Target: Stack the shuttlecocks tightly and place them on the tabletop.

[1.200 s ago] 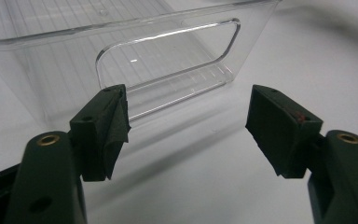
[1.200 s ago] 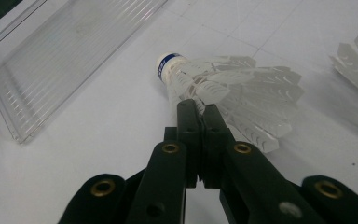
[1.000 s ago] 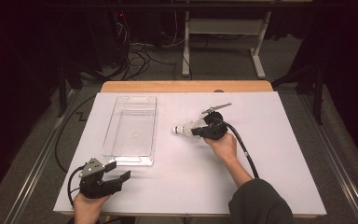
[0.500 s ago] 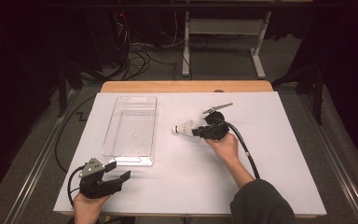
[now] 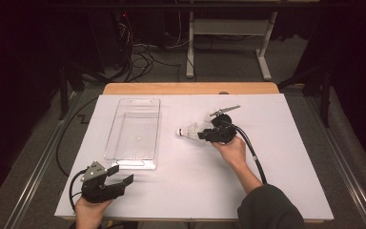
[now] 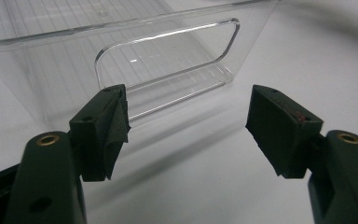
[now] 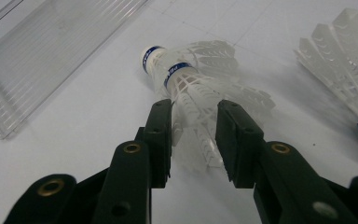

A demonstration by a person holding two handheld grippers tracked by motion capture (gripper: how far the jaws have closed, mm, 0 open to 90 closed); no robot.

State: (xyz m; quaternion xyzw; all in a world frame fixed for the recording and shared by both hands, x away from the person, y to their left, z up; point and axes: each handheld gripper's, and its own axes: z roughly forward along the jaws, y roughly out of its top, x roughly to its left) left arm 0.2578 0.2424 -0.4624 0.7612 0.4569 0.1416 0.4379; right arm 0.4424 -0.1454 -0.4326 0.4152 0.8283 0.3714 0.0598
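A white shuttlecock (image 5: 188,131) with a blue-banded cork (image 7: 152,58) lies on its side on the white table top, cork pointing away from my right gripper (image 5: 202,135). In the right gripper view my right gripper (image 7: 196,109) straddles its feather skirt. The jaws have just been opening and now stand a little apart, loose around the feathers. A second shuttlecock (image 7: 349,88) lies just to the right. My left gripper (image 5: 122,173) rests near the front left edge, open and empty (image 6: 189,105), facing the clear plastic bin (image 6: 168,51).
The clear bin (image 5: 133,162) lies lengthwise on the left half of the white board (image 5: 171,191), with nothing in it. A black cable (image 5: 252,152) trails from the right gripper along the person's forearm. Beyond the table are floor cables and a desk frame.
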